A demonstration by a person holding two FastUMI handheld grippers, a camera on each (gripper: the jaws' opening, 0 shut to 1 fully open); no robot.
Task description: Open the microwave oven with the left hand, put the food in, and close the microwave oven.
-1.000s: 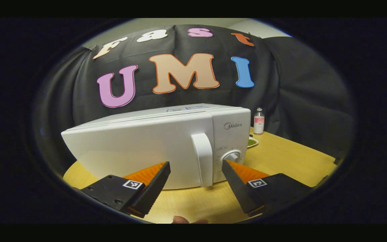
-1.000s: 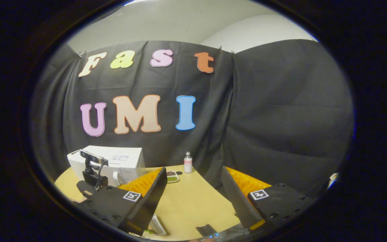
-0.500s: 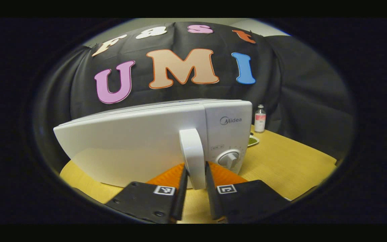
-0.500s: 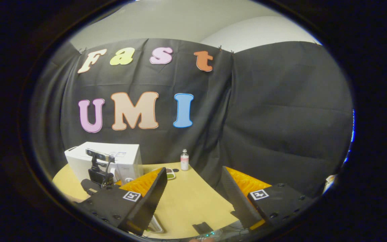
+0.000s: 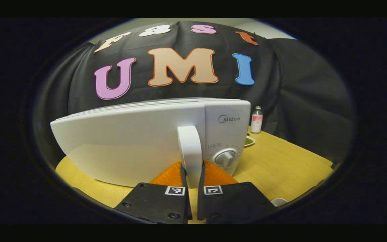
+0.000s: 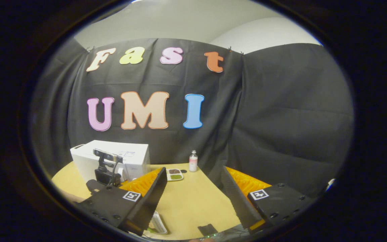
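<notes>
Closing in over the last second, the left gripper (image 5: 192, 174) now pinches the microwave (image 5: 139, 141) door handle (image 5: 190, 151); the right gripper (image 6: 193, 191) hangs spread wide above the surface (image 6: 193, 198), far from the food dish (image 6: 175, 174). A sideways pull could slip off the smooth handle or drag the oven

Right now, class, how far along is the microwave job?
Done: the left gripper is shut on the door handle. In hand: pulling the microwave door, not visibly open. Left: the food tray goes in, door closes. The right gripper waits open.
</notes>
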